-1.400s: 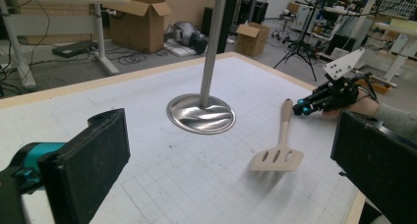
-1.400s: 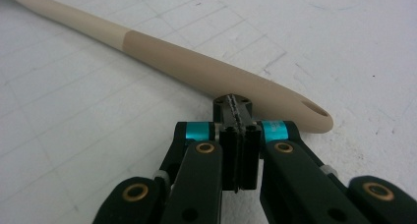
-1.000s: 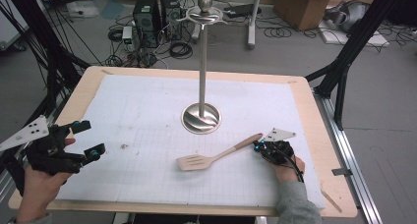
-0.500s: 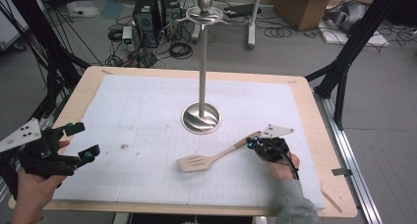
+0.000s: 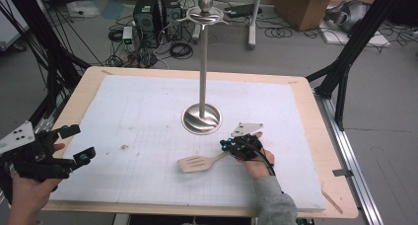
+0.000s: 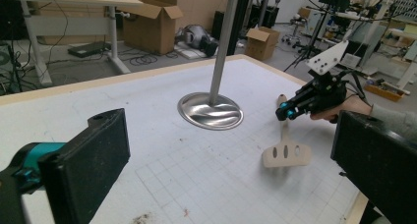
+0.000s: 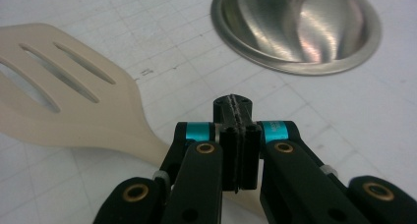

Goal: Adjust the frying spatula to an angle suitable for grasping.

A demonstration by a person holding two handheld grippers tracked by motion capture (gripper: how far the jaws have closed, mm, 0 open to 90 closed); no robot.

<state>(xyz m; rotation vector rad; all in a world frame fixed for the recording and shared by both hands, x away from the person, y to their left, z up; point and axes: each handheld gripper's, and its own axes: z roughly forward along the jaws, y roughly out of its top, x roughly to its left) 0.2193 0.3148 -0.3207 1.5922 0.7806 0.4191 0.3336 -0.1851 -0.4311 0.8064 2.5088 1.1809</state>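
Wooden slotted spatula [image 5: 199,162] lies on the white mat near the metal stand's base [image 5: 201,119], its handle pinched by the right gripper [image 5: 226,147]; the long blade could twist loose when lifted.

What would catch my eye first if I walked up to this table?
Probably the tall metal stand rising from its shiny round base at the middle of the white mat. Just in front of it, toward the right, lies a pale slotted spatula, with the right gripper shut, its jaws over the handle. At the mat's left edge the left gripper waits with jaws open.
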